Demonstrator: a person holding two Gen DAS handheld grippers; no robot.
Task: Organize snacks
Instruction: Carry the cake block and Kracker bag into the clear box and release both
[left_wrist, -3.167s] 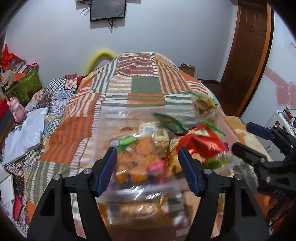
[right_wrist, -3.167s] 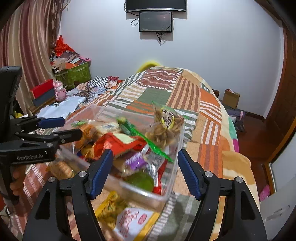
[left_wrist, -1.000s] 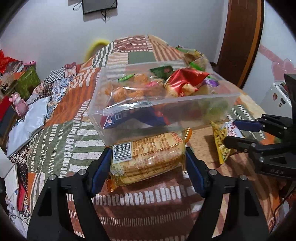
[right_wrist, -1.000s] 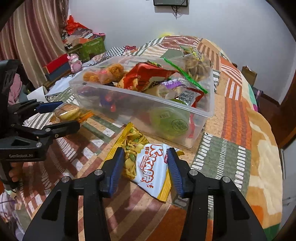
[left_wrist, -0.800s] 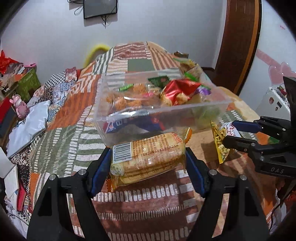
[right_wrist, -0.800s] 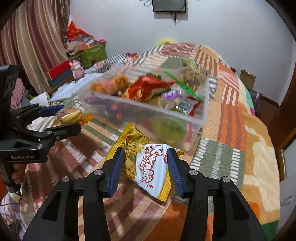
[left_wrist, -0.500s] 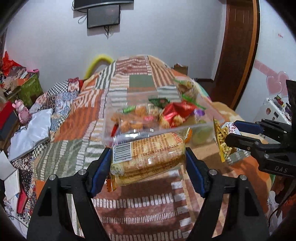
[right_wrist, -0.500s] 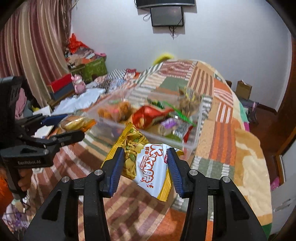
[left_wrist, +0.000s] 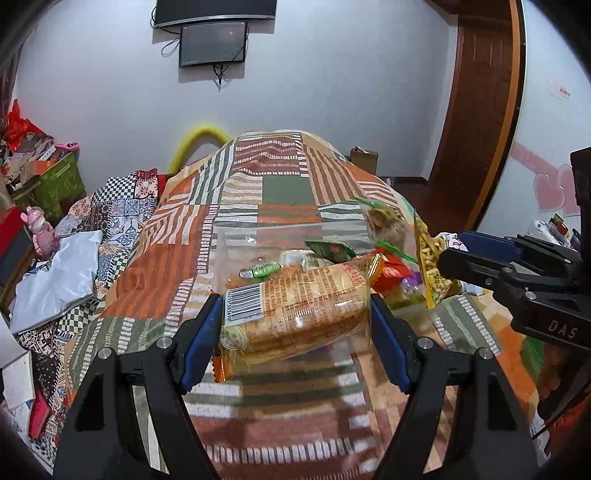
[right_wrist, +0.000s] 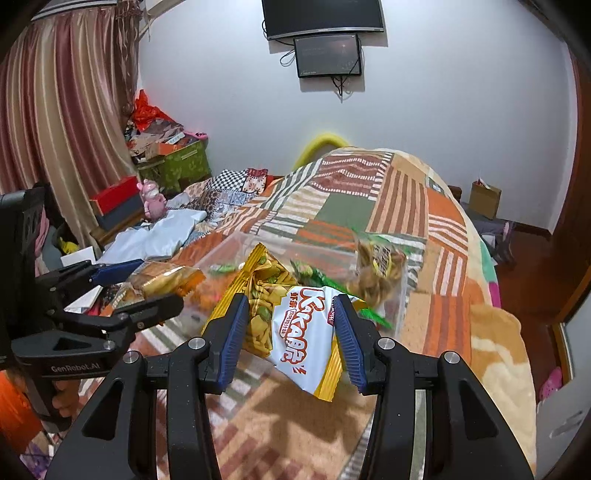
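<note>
My left gripper (left_wrist: 297, 332) is shut on a clear pack of golden biscuits (left_wrist: 295, 302) with a barcode label and holds it in the air before the box. My right gripper (right_wrist: 288, 332) is shut on a yellow and white Kakaa snack bag (right_wrist: 291, 325), also lifted. A clear plastic box (left_wrist: 258, 236) full of snack packets lies on the patchwork bed just beyond both grippers. The left gripper with the biscuits (right_wrist: 162, 278) shows at the left of the right wrist view. The right gripper's fingers (left_wrist: 491, 254) and the yellow bag (left_wrist: 430, 266) show at the right of the left wrist view.
The patchwork bedspread (right_wrist: 406, 206) stretches to the far wall. A pink toy (right_wrist: 153, 199), a white cloth (right_wrist: 159, 236) and green boxes (right_wrist: 177, 162) lie left of the bed. A brown door (left_wrist: 480, 122) and a small cardboard box (right_wrist: 485, 197) stand at the right.
Both grippers have risen and pulled back from the bedspread, each carrying its packet. The clear box now appears lower and farther away in both views.
</note>
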